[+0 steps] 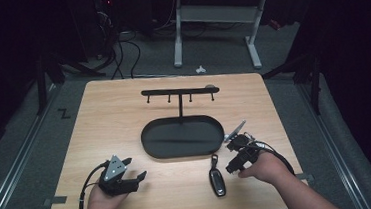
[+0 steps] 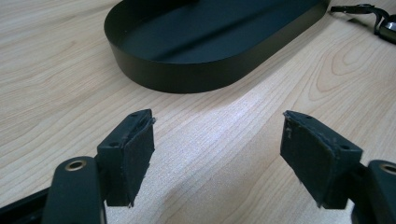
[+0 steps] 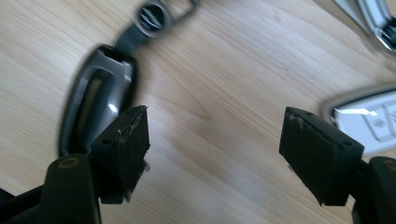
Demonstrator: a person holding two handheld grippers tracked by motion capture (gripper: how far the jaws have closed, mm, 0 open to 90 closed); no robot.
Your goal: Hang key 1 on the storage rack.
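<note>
Right gripper (image 3: 215,154) jaws spread wide over bare wood, nothing between them; the car key fob (image 3: 95,105) lies left of centre, just beside its left pad. Left gripper (image 2: 217,158) gapes too, empty, below the black oval tray (image 2: 187,70).

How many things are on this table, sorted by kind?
Black tray stand with hook bar: 1
Black key fob: 1
Silvery key-like pieces, too cropped to name: 2, the near piece and the far piece
Hand-held tongs, both open: 2, the left tongs and the right tongs
Total: 6
</note>
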